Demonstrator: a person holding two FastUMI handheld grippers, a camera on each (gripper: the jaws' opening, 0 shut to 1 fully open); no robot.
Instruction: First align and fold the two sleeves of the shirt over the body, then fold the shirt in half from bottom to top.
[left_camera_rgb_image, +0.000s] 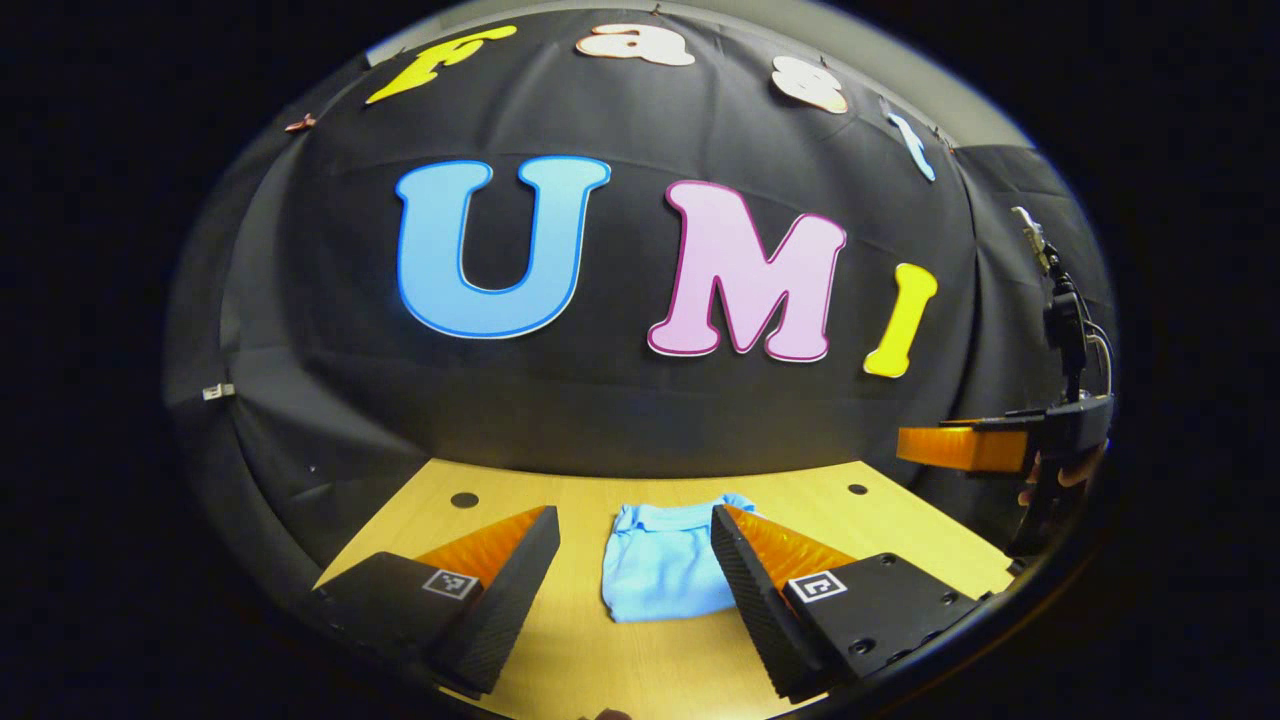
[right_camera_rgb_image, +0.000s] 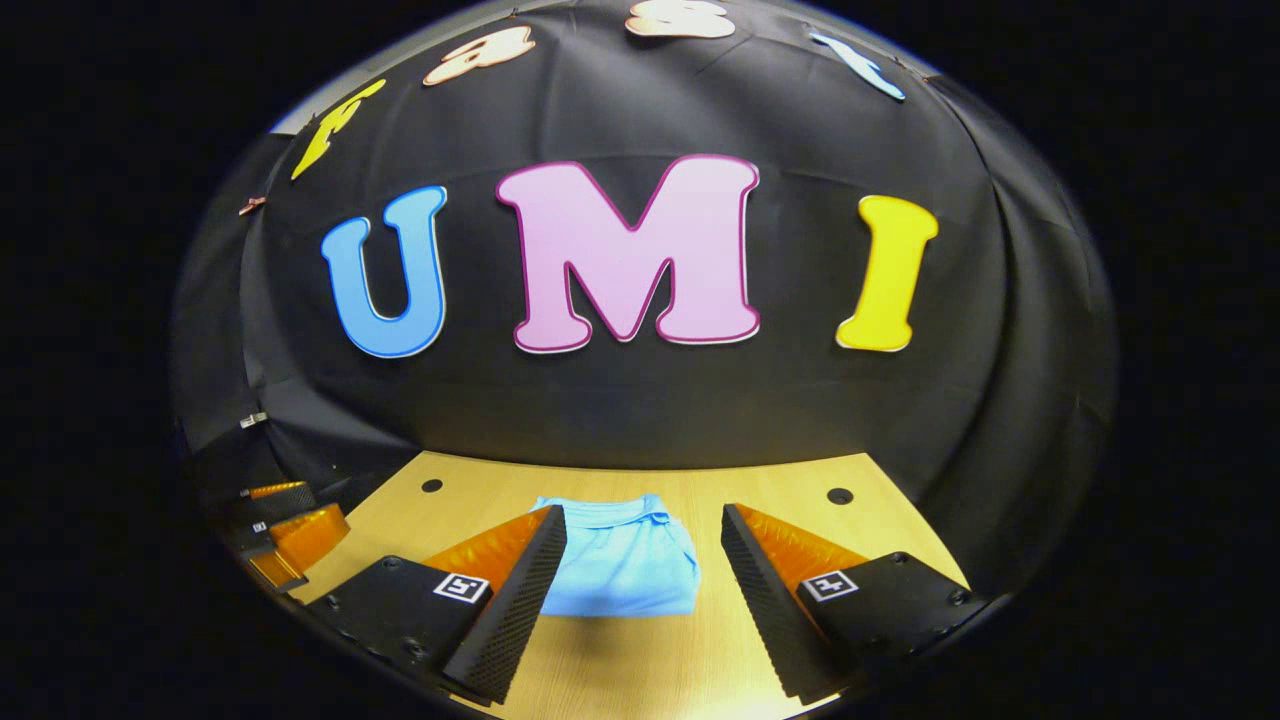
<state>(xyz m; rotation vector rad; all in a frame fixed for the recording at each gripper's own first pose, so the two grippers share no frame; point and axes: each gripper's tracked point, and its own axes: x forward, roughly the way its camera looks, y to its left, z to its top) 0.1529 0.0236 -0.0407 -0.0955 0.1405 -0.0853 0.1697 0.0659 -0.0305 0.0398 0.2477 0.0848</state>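
Item: light blue shirt (left_camera_rgb_image: 665, 565), lying as a compact folded bundle on the wooden counter (left_camera_rgb_image: 600, 660), toward the far edge, collar end facing the wall. Judged soft, light and limp; likely to sag and slide when lifted, best pinched at corners or folded edges. Left hand-held gripper (left_camera_rgb_image: 635, 590): released, fingers spread, above the counter, holding nothing. Right hand-held gripper (right_camera_rgb_image: 640, 595): likewise released and empty.
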